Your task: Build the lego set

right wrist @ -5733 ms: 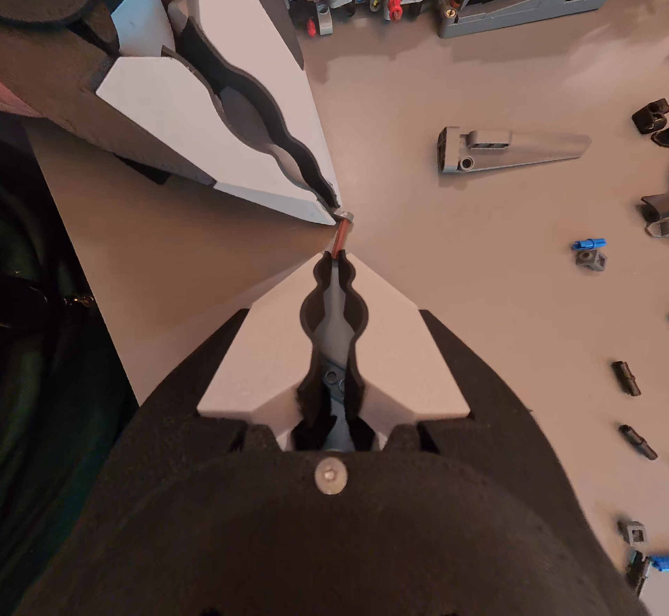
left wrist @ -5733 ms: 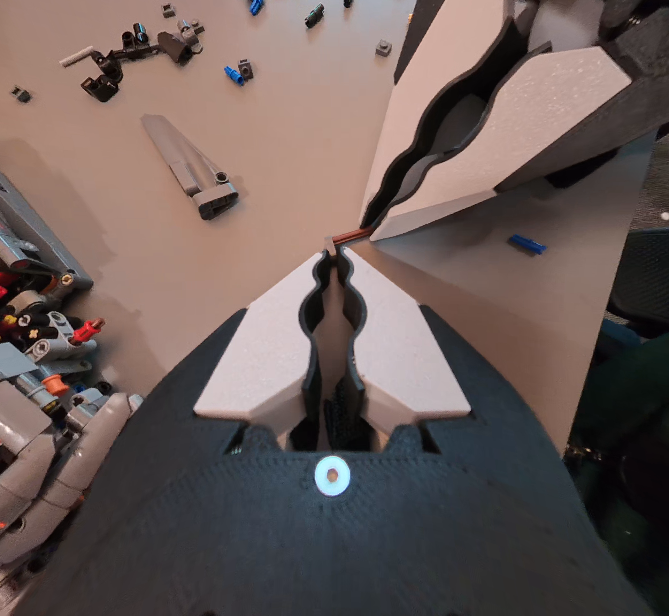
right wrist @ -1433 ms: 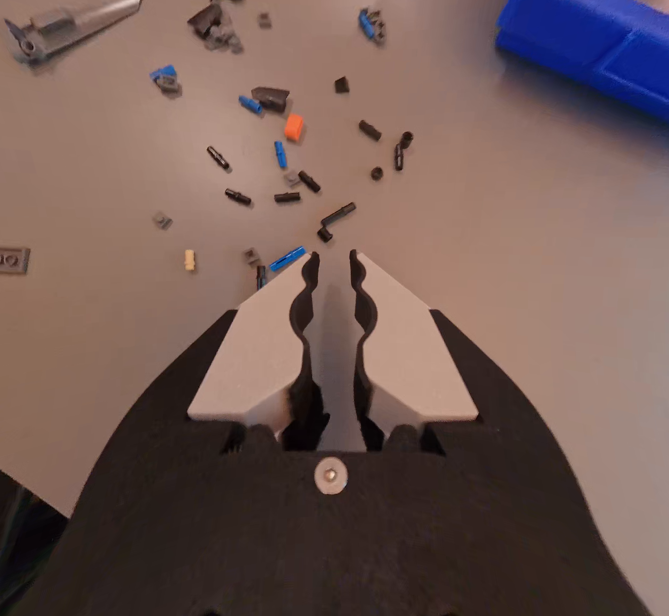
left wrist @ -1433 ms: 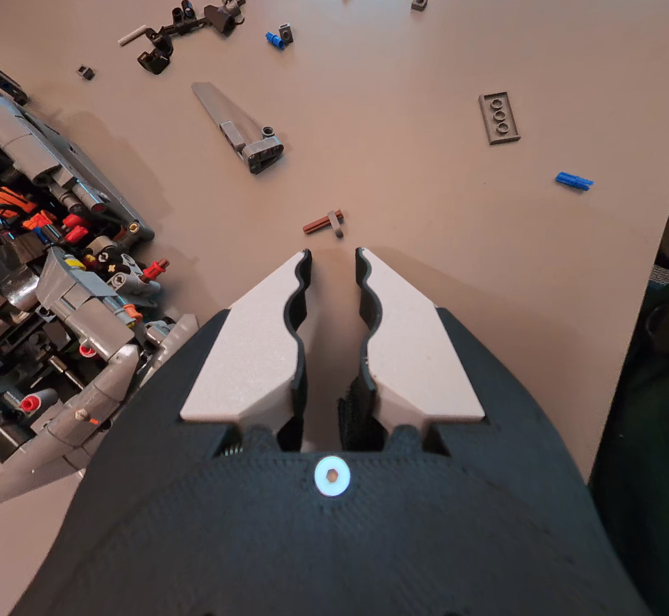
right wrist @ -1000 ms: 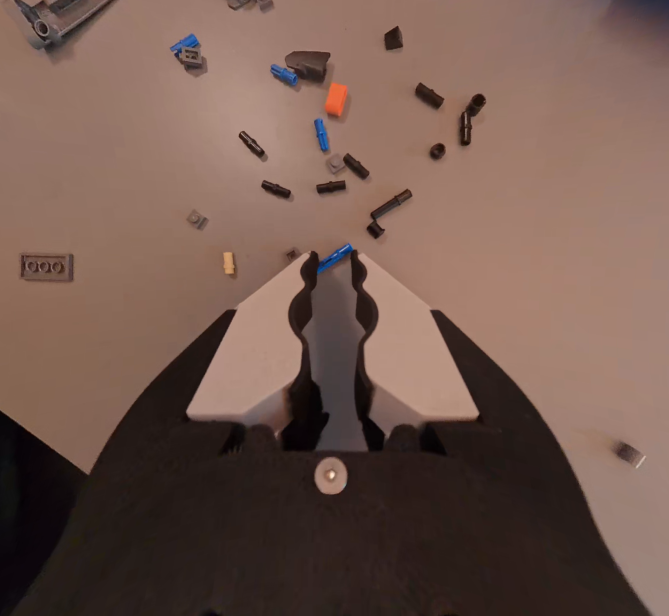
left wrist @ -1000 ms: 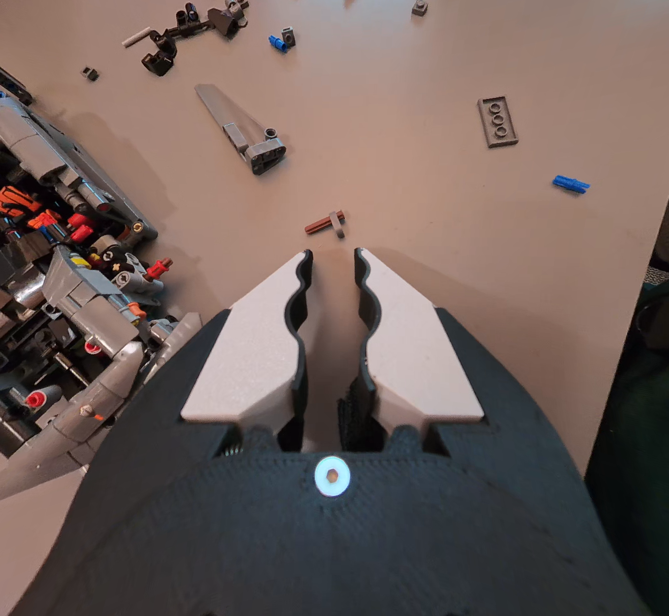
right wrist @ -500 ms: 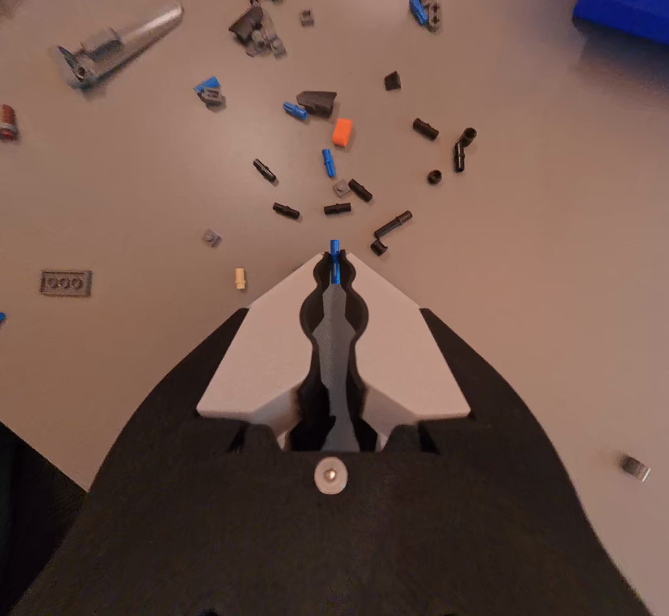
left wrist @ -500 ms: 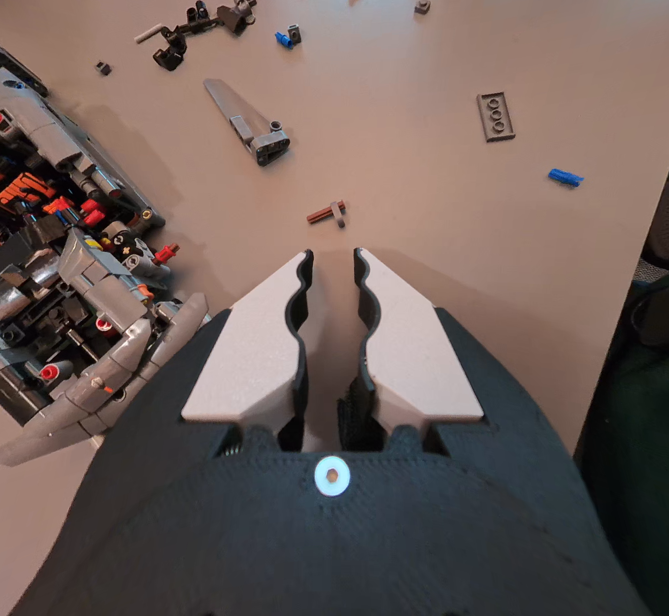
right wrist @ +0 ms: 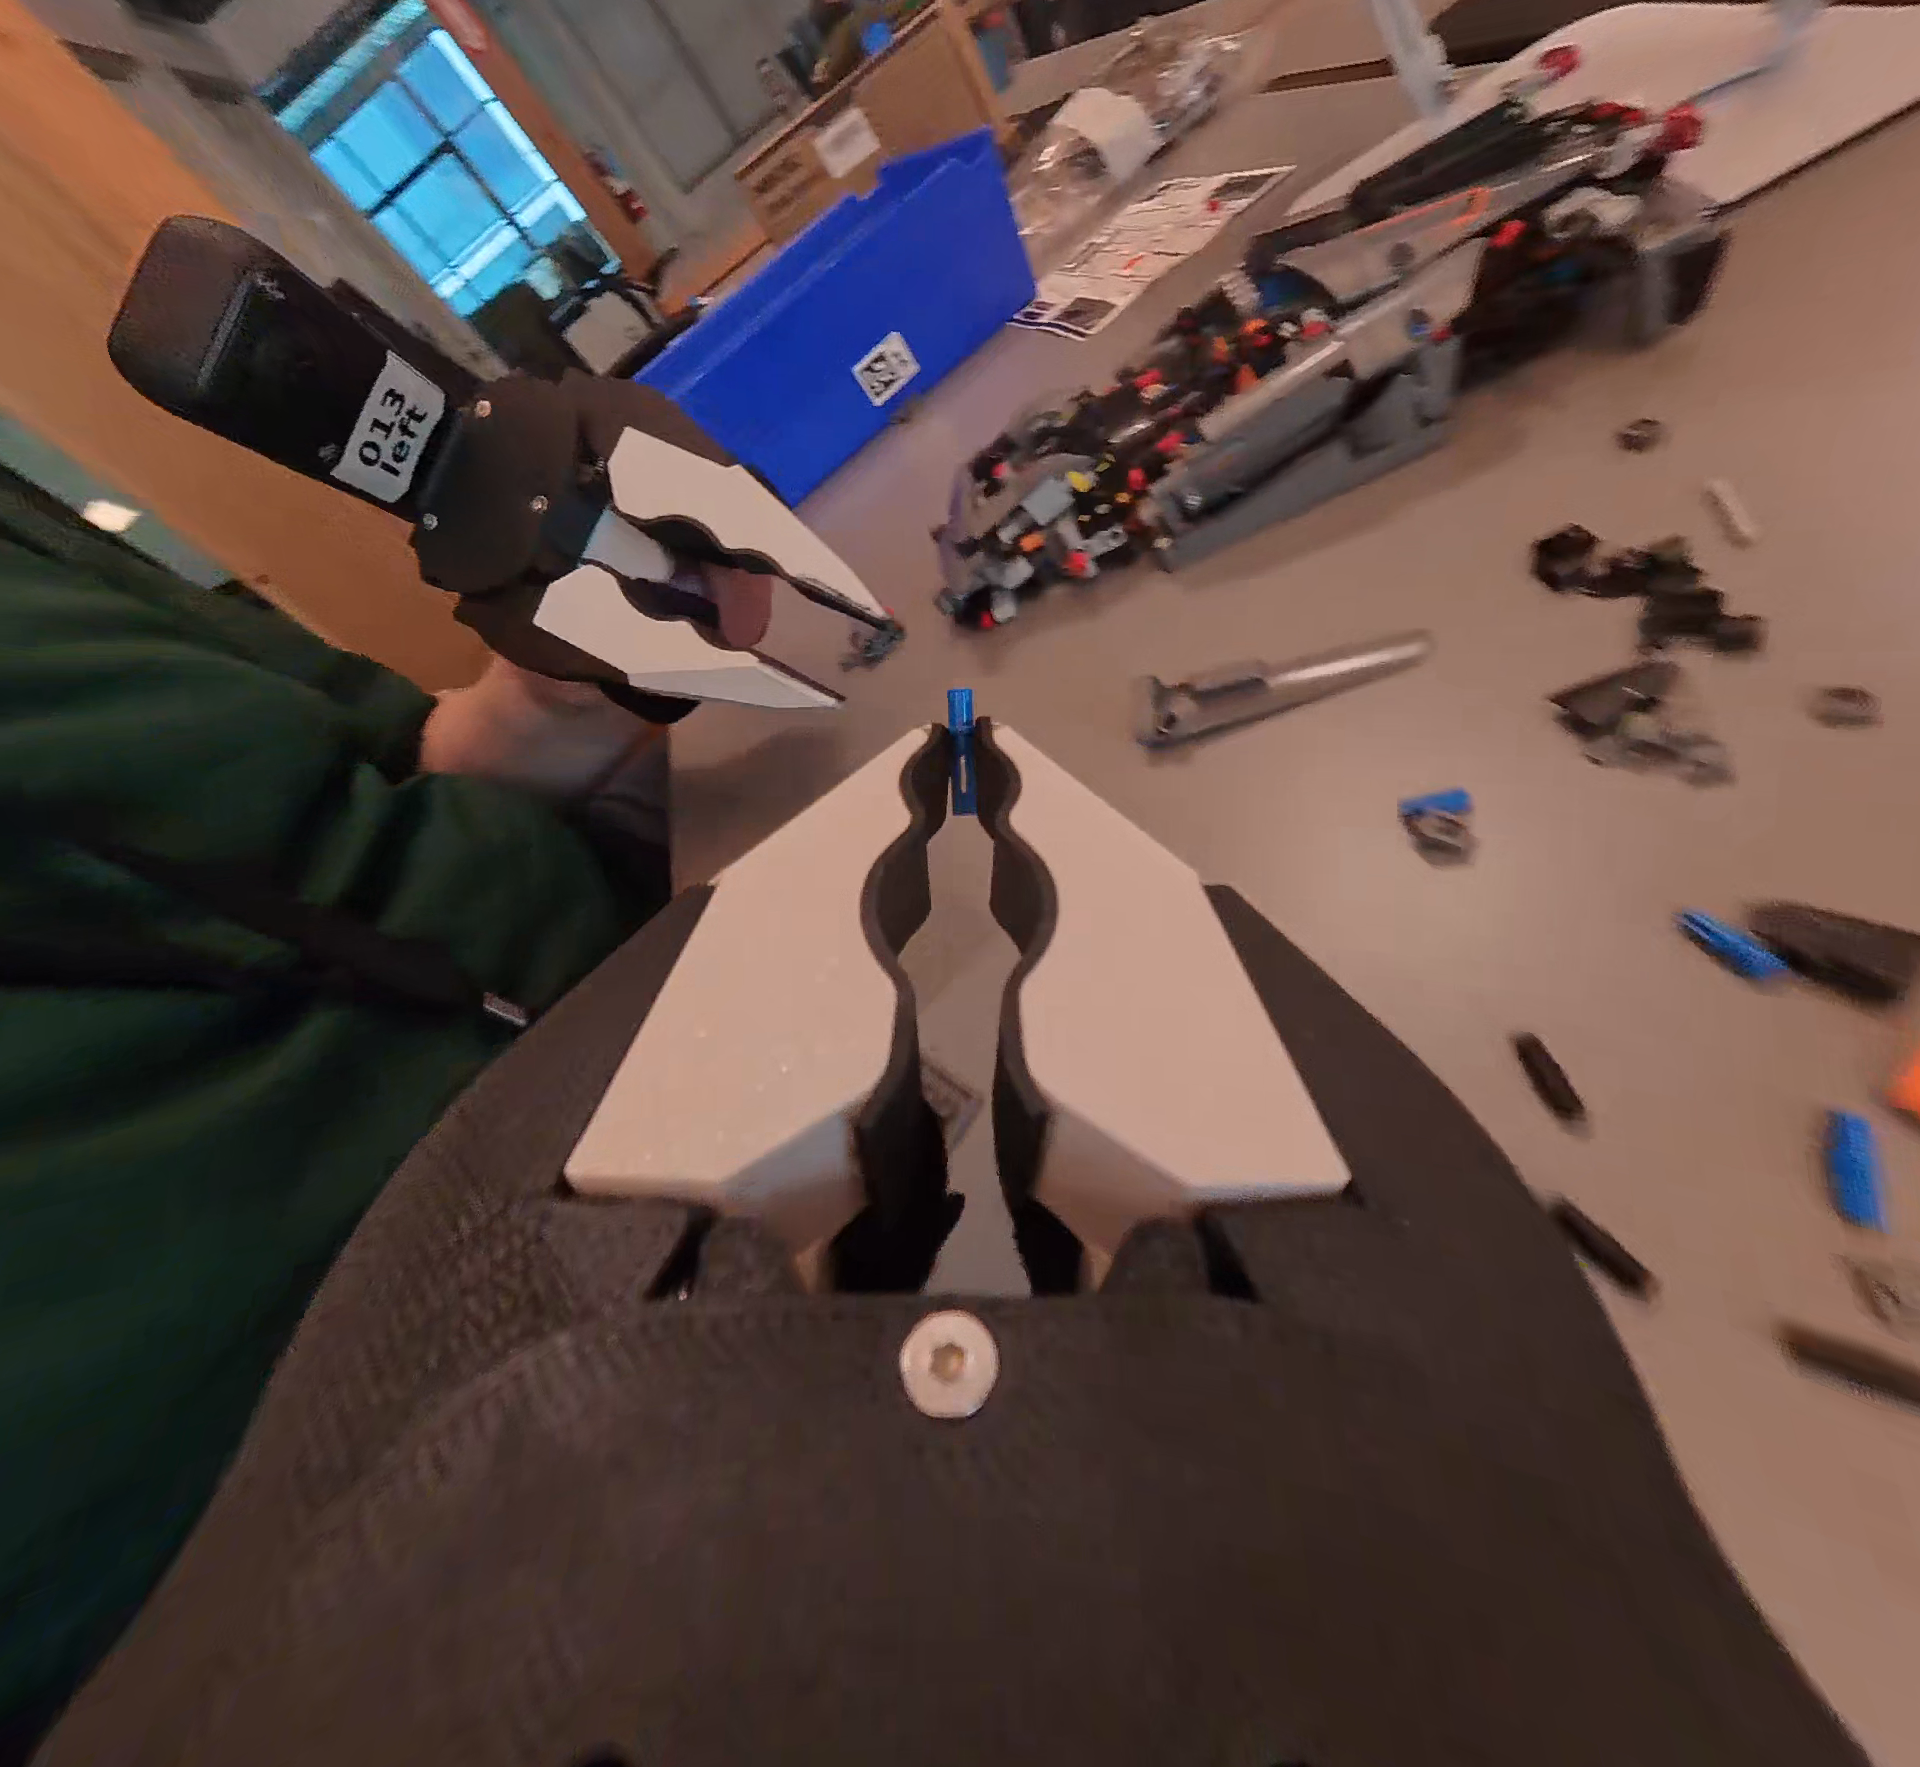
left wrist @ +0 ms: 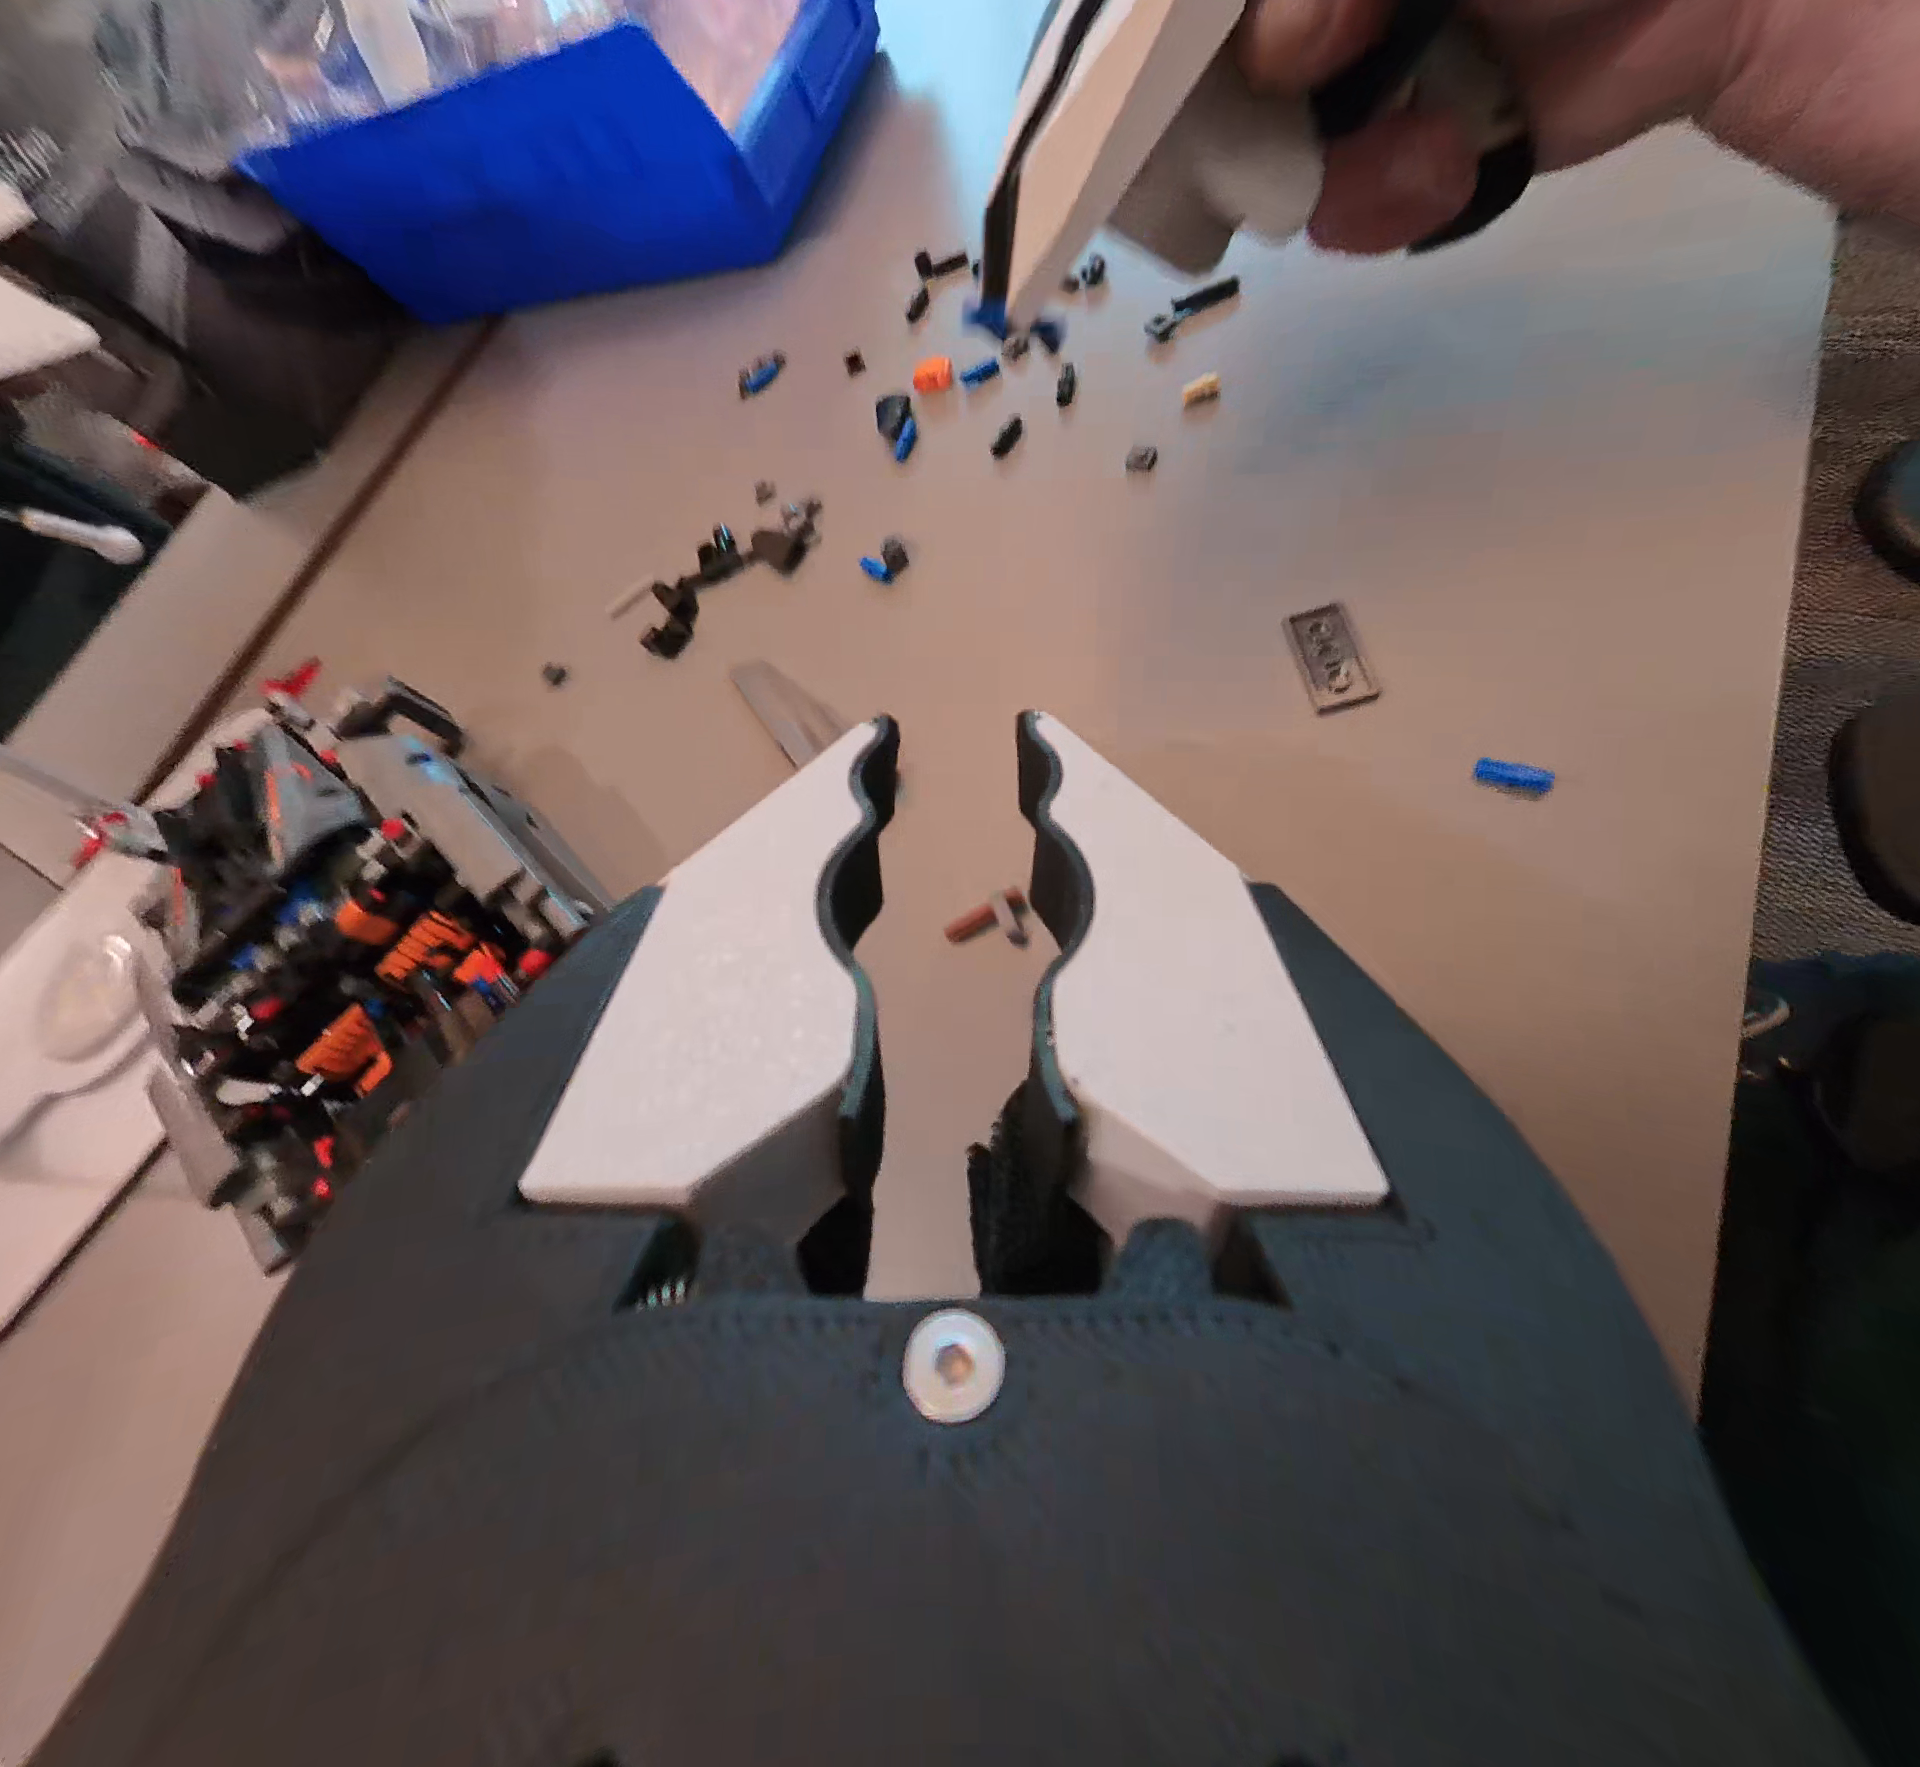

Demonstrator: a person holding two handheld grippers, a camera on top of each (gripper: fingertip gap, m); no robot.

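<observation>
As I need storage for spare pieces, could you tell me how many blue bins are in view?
1: the blue bin stands beyond the scattered loose pieces; others may be out of frame.

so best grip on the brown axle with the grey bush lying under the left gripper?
Take the brown axle by its bare shaft, left of the grey bush at its right end. It lies flat on the table, roughly crosswise to the open left gripper, so come straight down, fingers closing across its width. The bush end is bulkier and would likely twist.
</observation>
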